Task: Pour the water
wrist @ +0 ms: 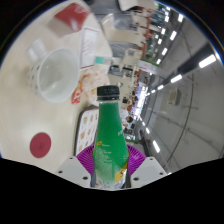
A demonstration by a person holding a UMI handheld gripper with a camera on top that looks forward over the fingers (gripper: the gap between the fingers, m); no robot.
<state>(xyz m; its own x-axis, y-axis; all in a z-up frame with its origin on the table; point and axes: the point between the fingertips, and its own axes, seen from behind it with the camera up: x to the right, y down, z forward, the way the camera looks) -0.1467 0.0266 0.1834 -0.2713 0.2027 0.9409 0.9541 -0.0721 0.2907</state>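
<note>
Two purple pads pinch a green bottle at its lower body, so we read the gripper as clamped on it. Bottle base is cut off below the fingers; black cap is on; label print is too small to read. Whole scene is tilted. Beyond the bottle, on a white table, we see a clear plastic cup, contents unclear. Red round thing sits nearer, identity unclear. Farther clutter is blurred; ceiling lights beyond.
</note>
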